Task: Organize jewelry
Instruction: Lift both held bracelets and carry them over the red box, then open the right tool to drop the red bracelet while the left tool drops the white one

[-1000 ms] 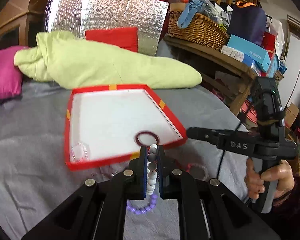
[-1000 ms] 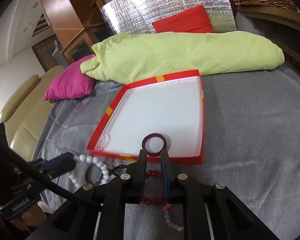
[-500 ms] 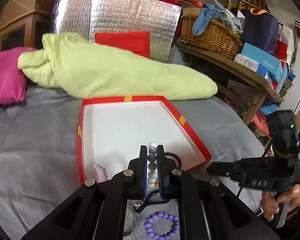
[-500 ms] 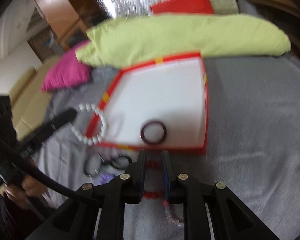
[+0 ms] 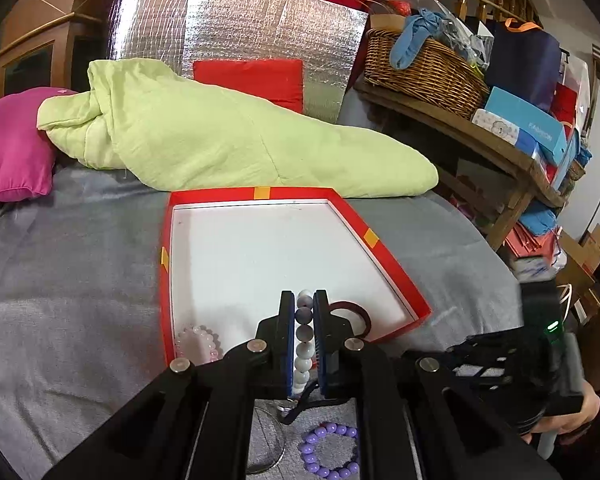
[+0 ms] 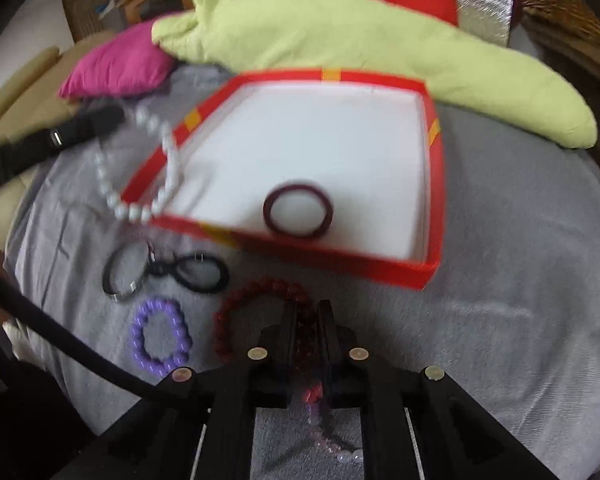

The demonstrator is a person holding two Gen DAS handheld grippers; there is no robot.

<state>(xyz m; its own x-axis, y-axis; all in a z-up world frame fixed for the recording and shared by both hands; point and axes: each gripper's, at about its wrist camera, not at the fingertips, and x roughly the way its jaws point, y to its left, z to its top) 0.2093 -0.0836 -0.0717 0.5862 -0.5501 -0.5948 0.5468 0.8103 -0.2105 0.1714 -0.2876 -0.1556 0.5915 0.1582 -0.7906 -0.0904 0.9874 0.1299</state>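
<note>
Left tongs (image 5: pixel 304 304) clamp a white bead bracelet (image 5: pixel 303 344), its loop hidden below; right tongs (image 6: pixel 307 312) narrow around blurred red beads (image 6: pixel 260 292), grip unclear.

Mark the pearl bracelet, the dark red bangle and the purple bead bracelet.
pearl bracelet (image 5: pixel 304 334): left wrist view, bead between the jaws.
dark red bangle (image 6: pixel 298 236): right wrist view, near rim.
purple bead bracelet (image 6: pixel 140 338): right wrist view, left beads.

7 bead bracelets (image 6: pixel 161 332), 2 bangles (image 6: pixel 298 211), 1 black hair tie (image 6: pixel 200 272), 1 red tray (image 6: pixel 432 184).
</note>
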